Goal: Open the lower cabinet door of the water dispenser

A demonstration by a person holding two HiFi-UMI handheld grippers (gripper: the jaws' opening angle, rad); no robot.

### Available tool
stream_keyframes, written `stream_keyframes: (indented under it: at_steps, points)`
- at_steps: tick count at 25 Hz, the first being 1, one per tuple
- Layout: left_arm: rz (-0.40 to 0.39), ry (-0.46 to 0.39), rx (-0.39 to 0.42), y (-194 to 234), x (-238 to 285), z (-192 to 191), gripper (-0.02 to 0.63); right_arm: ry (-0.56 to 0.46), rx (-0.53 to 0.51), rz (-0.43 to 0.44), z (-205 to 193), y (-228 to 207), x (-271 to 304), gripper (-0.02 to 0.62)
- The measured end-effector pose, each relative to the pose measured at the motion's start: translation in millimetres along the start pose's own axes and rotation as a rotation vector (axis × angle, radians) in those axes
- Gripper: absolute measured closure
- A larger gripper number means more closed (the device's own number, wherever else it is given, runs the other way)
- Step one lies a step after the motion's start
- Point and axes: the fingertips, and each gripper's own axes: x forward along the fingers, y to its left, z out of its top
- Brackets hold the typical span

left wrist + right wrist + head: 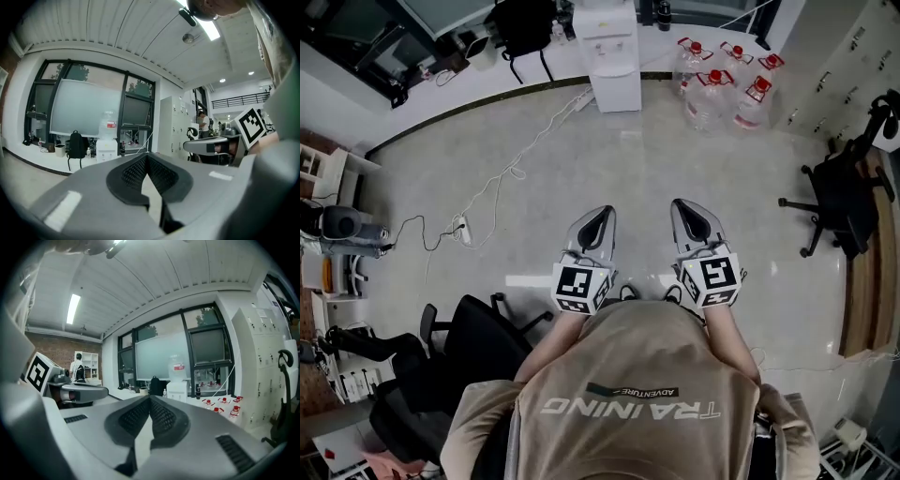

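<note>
Left gripper, right gripper side by side, held level over floor. Both pinched shut, nothing in either. Water dispenser way off ahead, lower door looks closed. Water jugs just right of it.

- Water dispenser: white floor-standing unit, upright, at the top centre of the head view, front facing the camera.
- Lower cabinet door: plain white panel on the lower front, flush with the body, shut.
- Bottle: clear, red label, seated on top of the unit.
</note>
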Motion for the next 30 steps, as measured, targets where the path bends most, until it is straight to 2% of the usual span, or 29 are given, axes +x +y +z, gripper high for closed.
stream_keyframes:
  at_steps: [6, 8, 11, 13, 16, 20, 24, 27, 30]
  points:
    - [-0.055, 0.008, 0.034, 21, 17, -7, 0.618, -0.045, 0.039, -0.003, -1, 10, 27, 0.586]
    - [-0.066, 0.027, 0.044, 26, 23, -15, 0.618, -0.017, 0.038, -0.018, -11, 9, 33, 0.586]
    - [-0.048, 0.06, -0.024, 39, 31, -25, 0.618, 0.046, 0.045, -0.026, -24, 1, 44, 0.586]
    - [-0.022, 0.072, -0.044, 54, 42, -27, 0.618, 0.042, 0.064, -0.002, -23, -10, 57, 0.586]
    - [0.027, 0.078, -0.034, 78, 70, -26, 0.618, 0.003, 0.1, 0.042, -20, -36, 85, 0.586]
    - [0.09, 0.078, 0.01, 107, 113, -15, 0.618, -0.032, 0.073, 0.092, -19, -76, 125, 0.586]
    - [0.133, 0.094, 0.044, 117, 151, 3, 0.618, -0.069, 0.107, 0.18, -7, -117, 149, 0.586]
    - [0.117, 0.094, 0.095, 107, 202, 15, 0.618, -0.058, 0.07, 0.196, -8, -162, 168, 0.586]
    - [0.101, 0.095, 0.136, 102, 245, 26, 0.618, -0.052, 0.081, 0.208, -17, -200, 182, 0.586]
